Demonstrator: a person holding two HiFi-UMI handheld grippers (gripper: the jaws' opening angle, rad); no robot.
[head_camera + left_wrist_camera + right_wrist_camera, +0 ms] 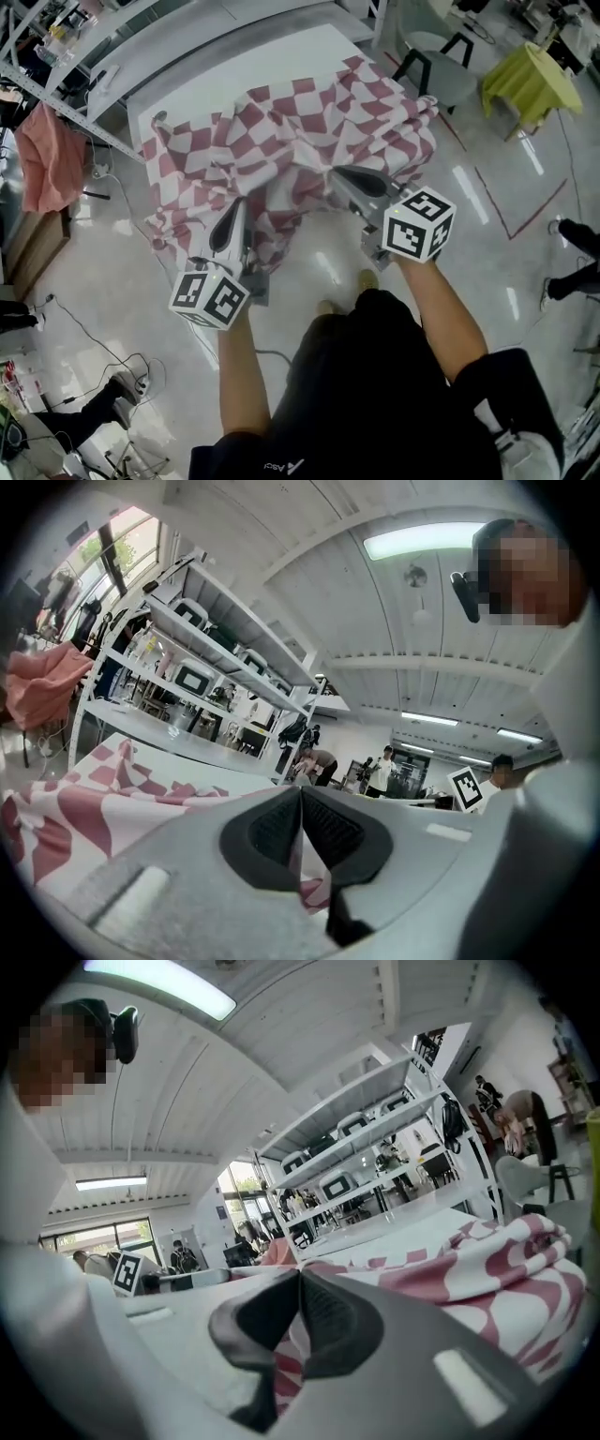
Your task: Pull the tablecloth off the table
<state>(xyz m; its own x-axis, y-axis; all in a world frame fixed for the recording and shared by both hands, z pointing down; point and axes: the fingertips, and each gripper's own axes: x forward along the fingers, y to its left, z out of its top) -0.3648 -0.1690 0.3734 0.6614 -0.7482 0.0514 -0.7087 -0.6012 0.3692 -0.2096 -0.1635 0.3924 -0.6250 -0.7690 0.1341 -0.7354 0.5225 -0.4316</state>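
A red-and-white checked tablecloth lies bunched over the near end of a white table, with its front part drooping off the edge toward me. My left gripper is shut on a fold of the cloth at the lower left of the bunch. My right gripper is shut on another fold near the middle. In the left gripper view the tablecloth runs into the closed left gripper. The right gripper view shows the tablecloth pinched in the right gripper.
Metal shelving stands to the left with a pink cloth hung on it. Stools and a yellow-green covered stand are at the right. Cables trail on the glossy floor.
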